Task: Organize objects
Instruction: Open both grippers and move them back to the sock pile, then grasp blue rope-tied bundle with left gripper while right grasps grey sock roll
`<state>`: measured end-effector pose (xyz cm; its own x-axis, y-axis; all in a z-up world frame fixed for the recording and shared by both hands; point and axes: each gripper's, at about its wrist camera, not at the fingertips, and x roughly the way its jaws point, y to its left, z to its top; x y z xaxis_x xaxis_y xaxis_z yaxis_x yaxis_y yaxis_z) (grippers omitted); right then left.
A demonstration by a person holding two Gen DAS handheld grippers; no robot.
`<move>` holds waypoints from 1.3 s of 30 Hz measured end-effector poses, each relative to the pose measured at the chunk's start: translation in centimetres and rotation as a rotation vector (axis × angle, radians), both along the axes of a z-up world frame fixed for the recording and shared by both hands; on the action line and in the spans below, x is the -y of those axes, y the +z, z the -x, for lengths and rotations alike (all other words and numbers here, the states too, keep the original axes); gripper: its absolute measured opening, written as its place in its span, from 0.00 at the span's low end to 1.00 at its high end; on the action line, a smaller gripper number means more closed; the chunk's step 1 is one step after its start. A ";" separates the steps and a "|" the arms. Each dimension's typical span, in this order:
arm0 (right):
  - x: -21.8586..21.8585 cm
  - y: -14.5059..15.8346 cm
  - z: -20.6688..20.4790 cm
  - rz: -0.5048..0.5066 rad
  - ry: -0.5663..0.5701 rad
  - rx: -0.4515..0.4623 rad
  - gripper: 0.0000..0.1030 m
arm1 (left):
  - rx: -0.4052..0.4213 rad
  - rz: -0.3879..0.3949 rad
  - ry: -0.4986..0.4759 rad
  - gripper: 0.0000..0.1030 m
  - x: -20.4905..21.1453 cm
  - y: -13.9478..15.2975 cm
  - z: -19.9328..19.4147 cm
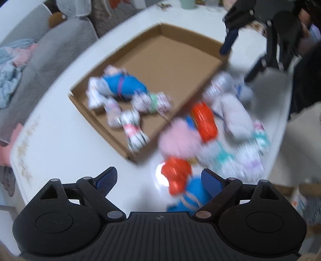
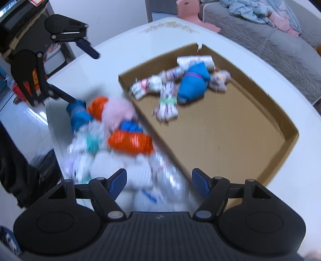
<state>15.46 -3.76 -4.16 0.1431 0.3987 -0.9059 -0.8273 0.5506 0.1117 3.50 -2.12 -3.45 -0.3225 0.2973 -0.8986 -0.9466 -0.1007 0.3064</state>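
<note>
A shallow cardboard box (image 1: 180, 60) (image 2: 240, 140) lies on a white table. It holds a blue roll (image 1: 124, 86) (image 2: 193, 83) and several white patterned rolls (image 1: 132, 124) (image 2: 166, 104). Beside the box lies a pile of rolled socks: orange (image 1: 204, 120) (image 2: 130, 141), pink (image 1: 178, 138) (image 2: 118, 111), blue (image 2: 80, 118) and white (image 1: 234, 112) (image 2: 140, 172). My left gripper (image 1: 159, 180) is open and empty above an orange roll (image 1: 176, 174) and a blue roll (image 1: 192, 194). My right gripper (image 2: 159, 184) is open and empty over the white rolls. Both views are blurred.
A grey sofa (image 1: 50, 46) (image 2: 270, 40) with crumpled clothes (image 1: 12, 66) (image 2: 258, 10) stands beyond the table. A pink stool (image 2: 190, 12) stands by the table's far edge. A mug (image 1: 187, 3) sits at the table's far side.
</note>
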 end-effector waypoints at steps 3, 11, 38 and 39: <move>1.1 -0.7 1.1 0.006 0.034 0.000 0.62 | 0.028 0.028 -0.009 0.85 1.0 -0.9 -0.5; 1.0 -2.1 3.2 0.016 0.133 -0.010 0.62 | 0.074 0.028 -0.015 0.85 1.3 -2.4 -1.6; 0.0 -5.6 3.2 0.134 0.111 -0.054 0.37 | 0.185 0.126 0.051 0.51 0.8 -8.2 -1.8; 0.1 -5.6 3.3 0.136 0.110 -0.055 0.36 | 0.183 0.124 0.052 0.50 0.8 -8.2 -1.7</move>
